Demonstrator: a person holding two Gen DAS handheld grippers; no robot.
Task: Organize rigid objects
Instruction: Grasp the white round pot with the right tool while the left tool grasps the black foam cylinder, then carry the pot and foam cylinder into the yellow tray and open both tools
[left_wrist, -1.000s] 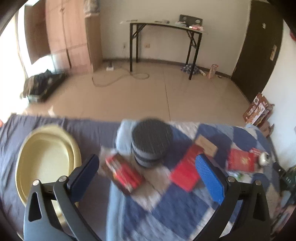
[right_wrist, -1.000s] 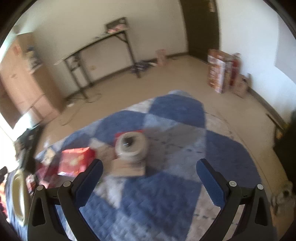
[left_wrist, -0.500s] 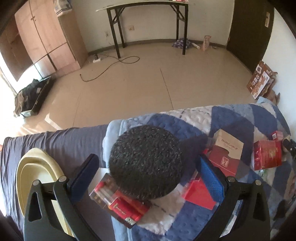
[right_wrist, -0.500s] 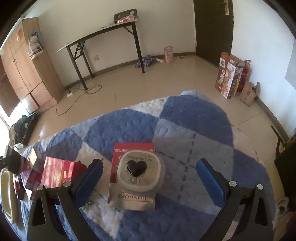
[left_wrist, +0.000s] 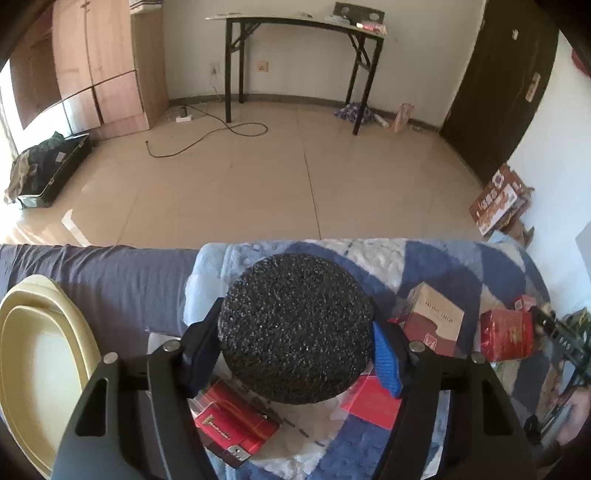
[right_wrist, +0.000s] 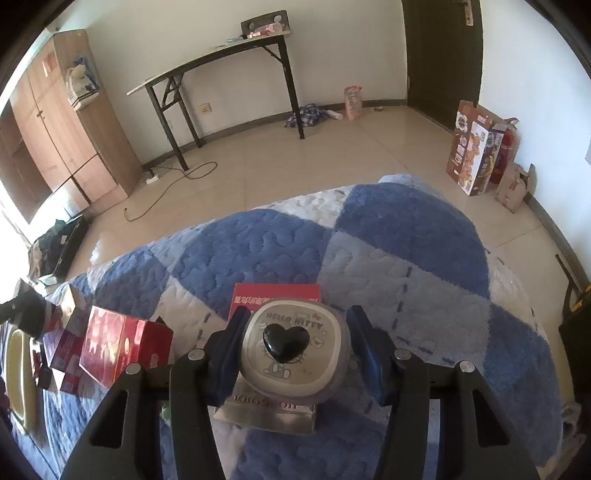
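In the left wrist view my left gripper (left_wrist: 295, 350) is shut on a round black speckled container (left_wrist: 295, 328), its pads pressed on both sides. Red boxes (left_wrist: 232, 428) lie under and beside it on the blue-and-white quilt (left_wrist: 424, 266). In the right wrist view my right gripper (right_wrist: 295, 350) is shut on a grey Hello Kitty container (right_wrist: 293, 349) with a black heart on its lid. It sits over a red flat box (right_wrist: 275, 295).
A yellow oval basin (left_wrist: 33, 365) lies at the left on the purple sheet (left_wrist: 110, 273). More red boxes (left_wrist: 508, 334) lie to the right, and others (right_wrist: 122, 341) show left in the right wrist view. The tiled floor lies beyond the bed edge.
Both grippers moved down and forward over their containers and closed on them; a second ago both stood wide open and farther away.
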